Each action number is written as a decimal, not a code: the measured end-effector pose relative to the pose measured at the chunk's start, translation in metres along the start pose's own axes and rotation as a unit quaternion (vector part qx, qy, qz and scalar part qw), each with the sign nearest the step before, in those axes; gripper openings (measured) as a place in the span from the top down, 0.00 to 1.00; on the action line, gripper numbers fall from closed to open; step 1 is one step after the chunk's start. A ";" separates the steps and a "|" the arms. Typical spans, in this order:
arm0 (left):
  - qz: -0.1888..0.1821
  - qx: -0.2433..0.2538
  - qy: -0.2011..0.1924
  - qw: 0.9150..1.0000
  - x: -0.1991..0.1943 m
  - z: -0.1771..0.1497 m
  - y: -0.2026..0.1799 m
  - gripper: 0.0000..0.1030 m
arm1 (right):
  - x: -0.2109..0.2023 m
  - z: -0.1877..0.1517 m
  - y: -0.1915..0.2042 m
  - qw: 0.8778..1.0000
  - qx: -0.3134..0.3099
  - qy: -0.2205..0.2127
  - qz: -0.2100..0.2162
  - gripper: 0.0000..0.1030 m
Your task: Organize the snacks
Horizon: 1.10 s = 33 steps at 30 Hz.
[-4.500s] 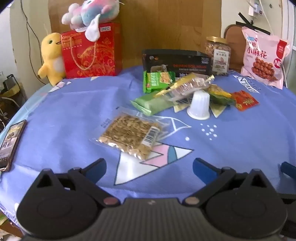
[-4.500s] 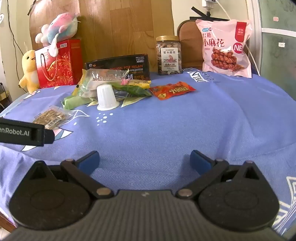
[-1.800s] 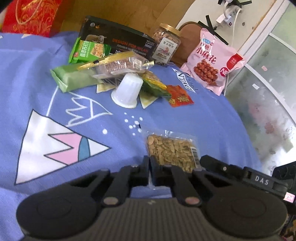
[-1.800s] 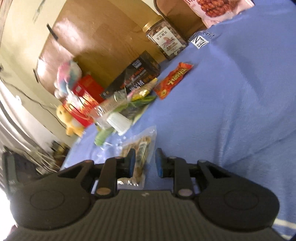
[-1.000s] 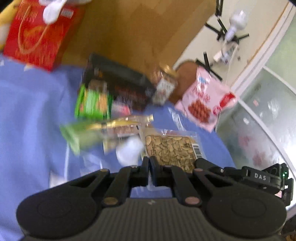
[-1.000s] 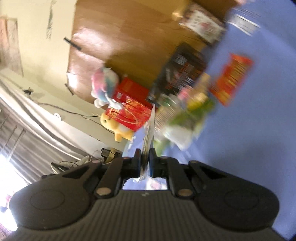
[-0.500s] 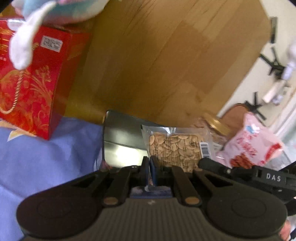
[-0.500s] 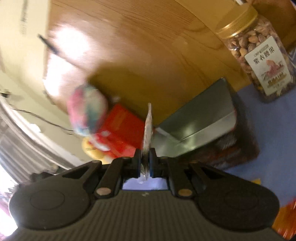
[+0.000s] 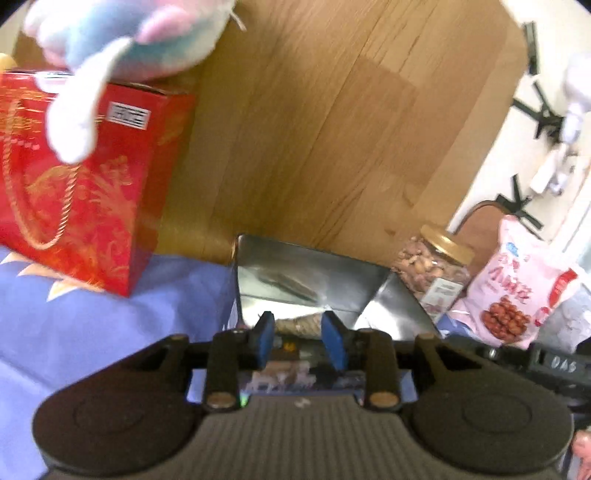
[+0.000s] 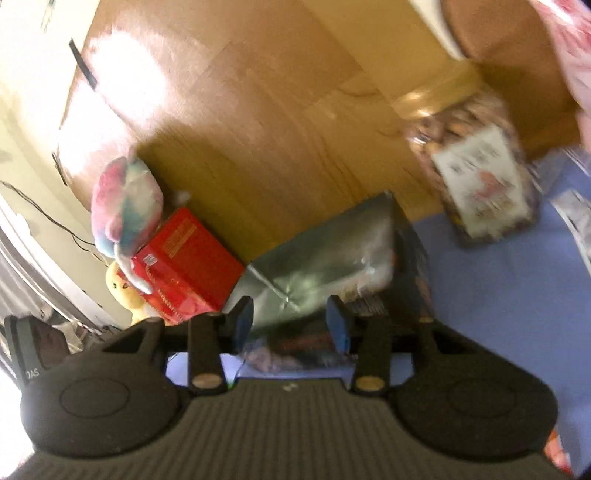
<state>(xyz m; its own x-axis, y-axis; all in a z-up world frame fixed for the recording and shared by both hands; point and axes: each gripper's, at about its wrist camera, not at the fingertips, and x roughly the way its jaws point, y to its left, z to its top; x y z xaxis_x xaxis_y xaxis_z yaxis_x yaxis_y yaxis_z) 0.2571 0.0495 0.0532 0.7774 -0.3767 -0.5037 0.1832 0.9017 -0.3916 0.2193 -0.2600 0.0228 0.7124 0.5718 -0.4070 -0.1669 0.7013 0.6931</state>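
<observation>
The clear packet of seeds (image 9: 303, 322) lies low inside the open black box with a silver lining (image 9: 314, 280), just beyond my left gripper (image 9: 297, 329). The left jaws are opening and their blue pads stand apart from the packet. In the right wrist view my right gripper (image 10: 289, 316) hangs over the same box (image 10: 317, 273). Its jaws are opening too, with a blurred bit of clear wrapper (image 10: 258, 356) below them and nothing pressed between the pads.
A red gift bag (image 9: 74, 192) with a plush toy (image 9: 122, 33) on top stands left of the box. Right of it are a nut jar (image 9: 436, 273) and a pink snack bag (image 9: 517, 284). A wooden board rises behind the blue tablecloth (image 9: 110, 317).
Half a second ago both grippers were shut on the seed packet above the box. Both pairs of jaws have since parted and the packet has dropped into the box.
</observation>
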 end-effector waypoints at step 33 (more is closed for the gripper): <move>-0.020 -0.098 0.091 0.991 -0.100 -0.147 0.024 0.71 | -0.012 -0.127 0.063 0.989 -0.064 0.131 -0.023 0.53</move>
<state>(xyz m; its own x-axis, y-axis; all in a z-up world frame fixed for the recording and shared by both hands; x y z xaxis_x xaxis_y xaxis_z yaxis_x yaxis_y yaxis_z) 0.0956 0.0771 -0.0189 0.6470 -0.4600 -0.6081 0.0782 0.8333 -0.5472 0.1138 -0.1688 -0.0038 0.5238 0.6160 -0.5883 -0.2354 0.7684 0.5951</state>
